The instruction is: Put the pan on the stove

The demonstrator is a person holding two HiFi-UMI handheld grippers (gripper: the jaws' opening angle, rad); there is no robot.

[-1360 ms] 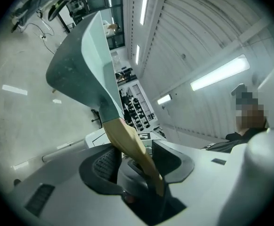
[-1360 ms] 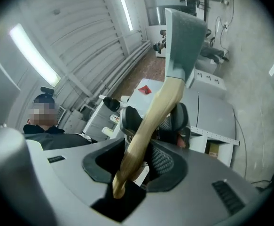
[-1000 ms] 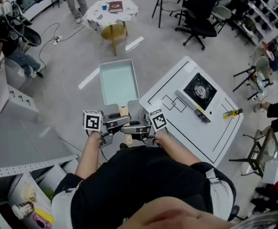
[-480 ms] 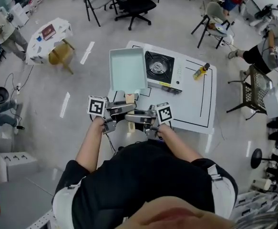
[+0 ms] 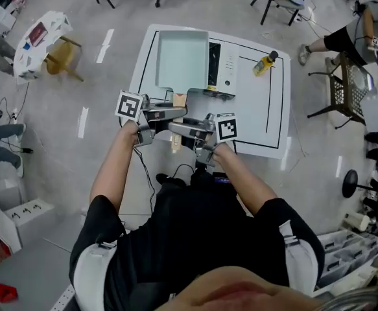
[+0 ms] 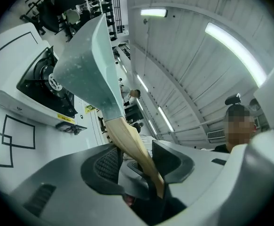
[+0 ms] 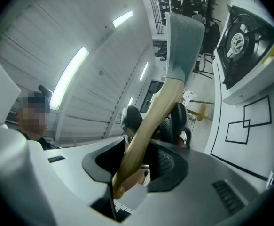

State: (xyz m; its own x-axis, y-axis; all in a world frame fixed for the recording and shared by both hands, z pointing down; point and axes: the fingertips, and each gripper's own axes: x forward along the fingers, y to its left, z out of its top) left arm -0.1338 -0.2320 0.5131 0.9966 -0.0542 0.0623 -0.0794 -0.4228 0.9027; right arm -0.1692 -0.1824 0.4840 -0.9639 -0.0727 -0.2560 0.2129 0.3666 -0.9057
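A rectangular pale teal pan (image 5: 182,58) with a wooden handle (image 5: 178,100) hangs over the portable gas stove (image 5: 224,70) and hides most of it. The stove stands on the white table (image 5: 266,115). My left gripper (image 5: 166,113) and right gripper (image 5: 190,132) are both shut on the handle, one from each side. In the left gripper view the handle (image 6: 132,142) runs between the pads, with the pan (image 6: 87,60) above the stove's burner (image 6: 45,79). The right gripper view shows the same handle (image 7: 151,121), pan (image 7: 181,39) and burner (image 7: 247,41).
A yellow bottle (image 5: 264,62) lies on the table to the right of the stove. Black lines are marked on the tabletop. Chairs and a seated person (image 5: 344,37) are at the back right. A small round table (image 5: 43,34) stands at the left.
The view has swung round, so the white table now lies straight ahead. The pan, held in both grippers throughout, has moved from beside the stove to over it.
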